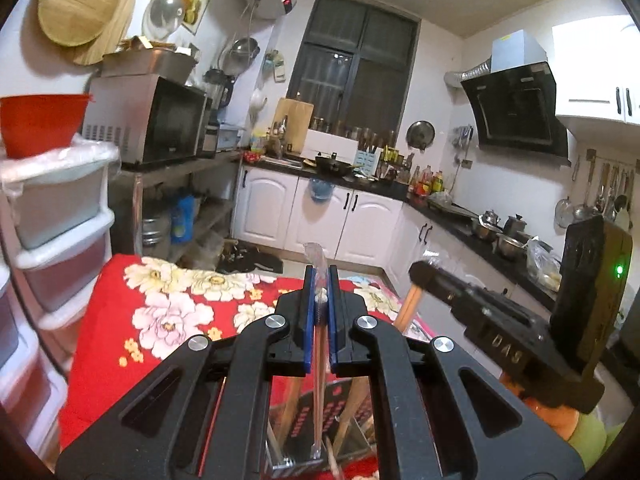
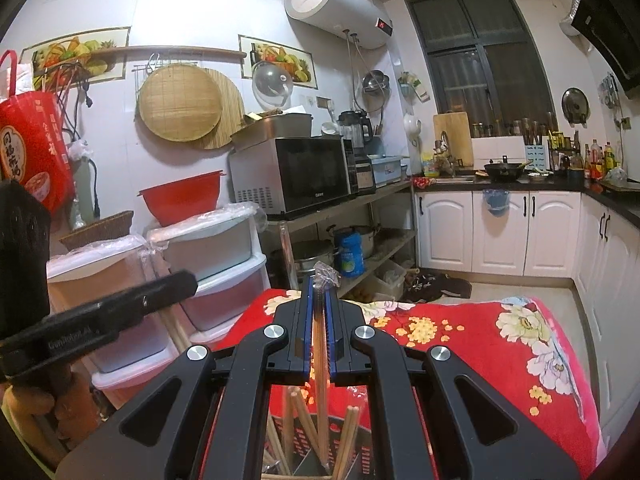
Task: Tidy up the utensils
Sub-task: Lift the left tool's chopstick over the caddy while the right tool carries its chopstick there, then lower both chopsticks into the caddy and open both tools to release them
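1. Progress — the sorting is looking only part done; several bare wooden chopsticks (image 2: pixel 306 420) are already standing in the perforated utensil holder (image 2: pixel 296 444), which is sitting on the red flowered cloth (image 2: pixel 460 332) of the table, near its front edge; two wrapped pairs are not yet in it, so I judge at least these two placements are remaining.

2. The left gripper (image 1: pixel 319 292) is clamping tight on a pair of chopsticks in a clear plastic sleeve (image 1: pixel 316 254); the crinkled sleeve end is sticking out beyond the fingertips, while the sticks are running back between the blue pads and down toward the holder directly beneath.

3. The right gripper (image 2: pixel 319 304) is likewise pinching a wrapped chopstick pair (image 2: pixel 320 364) — its twisted plastic tip is poking past the jaw ends and the shafts are hanging straight over the holder's compartments.

4. Both held pairs are standing roughly upright above the holder; whether their lower ends are touching its floor I cannot tell; each gripper is showing at the edge of the other's view, so the two are working close beside each other.
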The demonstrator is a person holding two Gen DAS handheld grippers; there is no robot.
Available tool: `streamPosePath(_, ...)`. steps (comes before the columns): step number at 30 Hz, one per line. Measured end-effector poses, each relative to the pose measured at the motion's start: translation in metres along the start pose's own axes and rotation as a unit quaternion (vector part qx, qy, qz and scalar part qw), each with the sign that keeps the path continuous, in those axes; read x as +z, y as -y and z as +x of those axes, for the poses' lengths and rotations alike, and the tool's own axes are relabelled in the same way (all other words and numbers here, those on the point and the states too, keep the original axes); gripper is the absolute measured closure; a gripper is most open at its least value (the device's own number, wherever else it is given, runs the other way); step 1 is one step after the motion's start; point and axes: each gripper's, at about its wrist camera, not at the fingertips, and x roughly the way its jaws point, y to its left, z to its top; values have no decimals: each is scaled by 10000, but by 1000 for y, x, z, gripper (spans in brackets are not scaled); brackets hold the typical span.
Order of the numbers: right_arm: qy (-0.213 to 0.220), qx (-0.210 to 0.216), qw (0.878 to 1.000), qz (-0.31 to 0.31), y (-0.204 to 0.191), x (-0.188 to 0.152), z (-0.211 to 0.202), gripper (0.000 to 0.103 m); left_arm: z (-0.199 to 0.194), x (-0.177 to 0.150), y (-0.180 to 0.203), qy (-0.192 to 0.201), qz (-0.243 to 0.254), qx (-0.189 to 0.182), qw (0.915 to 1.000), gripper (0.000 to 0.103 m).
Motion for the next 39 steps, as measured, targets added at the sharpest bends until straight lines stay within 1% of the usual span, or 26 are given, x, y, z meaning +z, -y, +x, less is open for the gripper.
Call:
streamPosePath(5, -120, -15, 9999, -47, 1, -9, 9, 97, 15, -6, -1, 33, 68, 119, 9999, 102)
streamPosePath(8, -313, -33, 9995, -56, 1, -22, 18, 97, 28, -18, -3, -51, 118, 161, 9998, 102)
streamPosePath(14, -655, -78, 9978, 15, 0, -48, 31, 97, 41, -44, -13, -278, 44, 214, 9994, 102)
streamPosePath(25, -893, -174, 9958, 67, 2, -68, 23, 97, 51, -71, -25, -667, -94, 265, 9974, 102)
streamPosePath(29, -925, -210, 9954, 123, 5, -71, 16, 91, 47, -77, -24, -727, -126, 291, 9968, 88)
streamPosePath(34, -965, -270, 9949, 132, 7, -74, 6, 89, 40, -83, -24, -813, -173, 348, 9959, 84)
streamPosePath(36, -955, -310, 9949, 136, 6, -75, 1, 85, 36, -86, -25, -857, -199, 378, 9954, 79)
streamPosePath(38, -960, -320, 9948, 141, 6, -76, -2, 84, 31, -88, -25, -883, -214, 406, 9950, 76)
streamPosePath(39, -963, -339, 9947, 138, 5, -77, -4, 84, 29, -88, -26, -890, -221, 419, 9949, 72)
